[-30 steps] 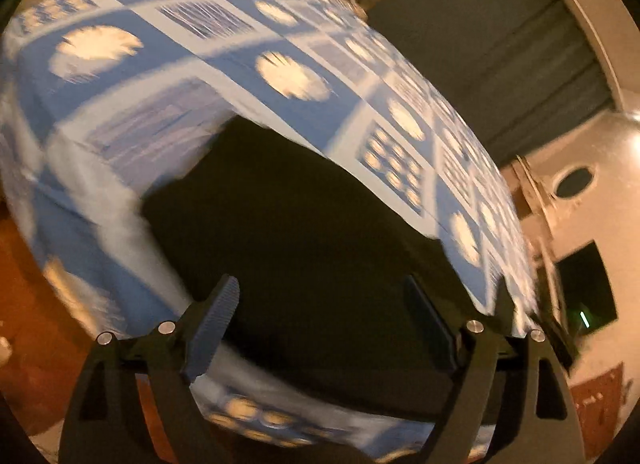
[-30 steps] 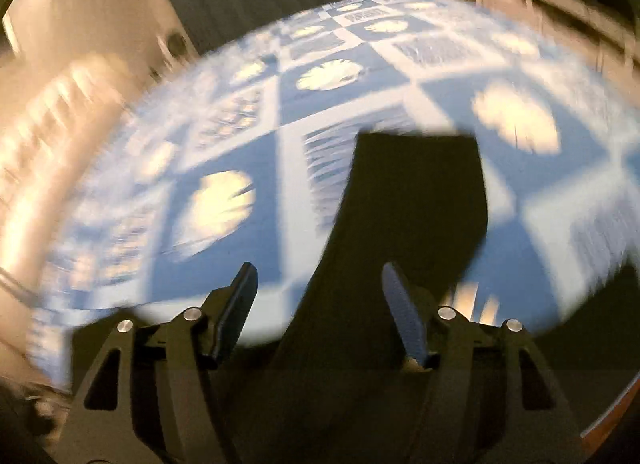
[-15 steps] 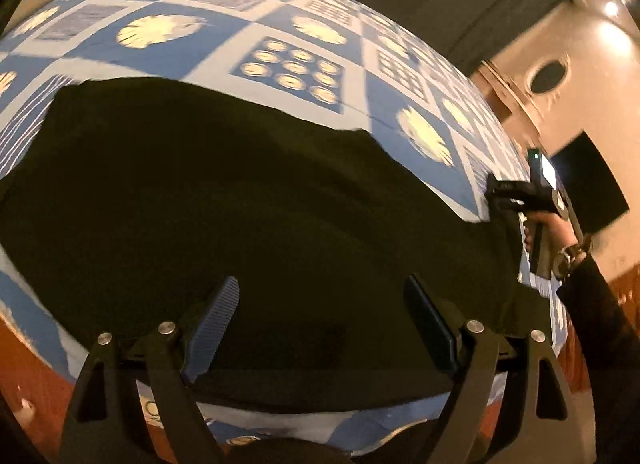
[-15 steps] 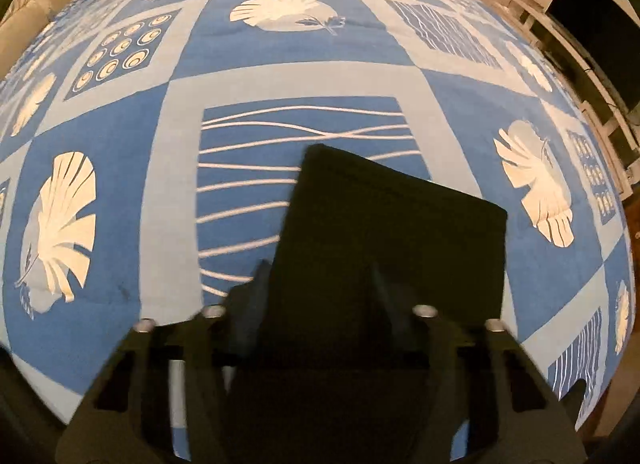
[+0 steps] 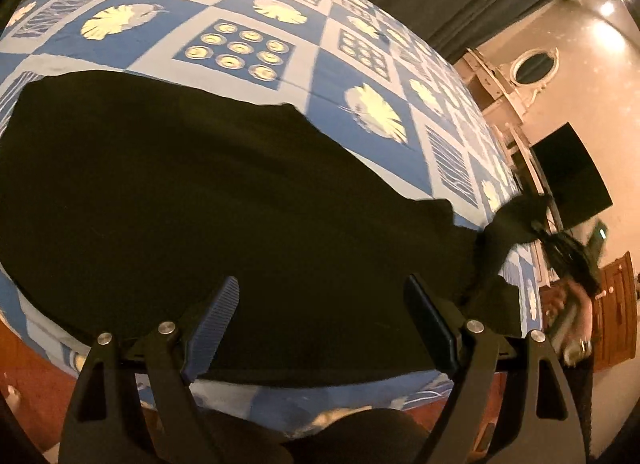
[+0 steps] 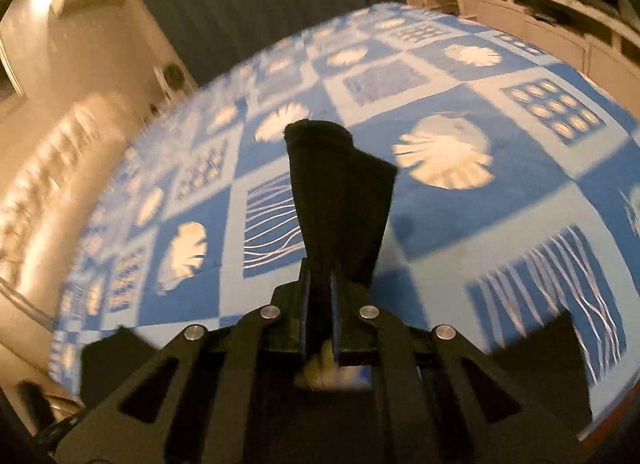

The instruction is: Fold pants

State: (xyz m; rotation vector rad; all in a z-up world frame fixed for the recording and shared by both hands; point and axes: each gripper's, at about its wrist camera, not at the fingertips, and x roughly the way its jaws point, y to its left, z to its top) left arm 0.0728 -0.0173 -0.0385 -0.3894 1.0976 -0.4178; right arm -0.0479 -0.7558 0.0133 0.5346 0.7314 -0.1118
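Observation:
Black pants lie spread on a bed with a blue and white patterned cover. My left gripper is open and hovers over the near edge of the pants. My right gripper is shut on a leg end of the pants and holds it lifted above the cover. From the left wrist view, the right gripper shows blurred at the far right, with the cloth bunched and raised there.
The bed's near edge drops to a reddish wooden floor. Dark curtains hang behind the bed. White furniture with an oval mirror and a dark screen stand along the right wall.
My right gripper has shut on the leg end and lifted it off the cover, swinging the view up. My left gripper stays open over the pants, shifted slightly.

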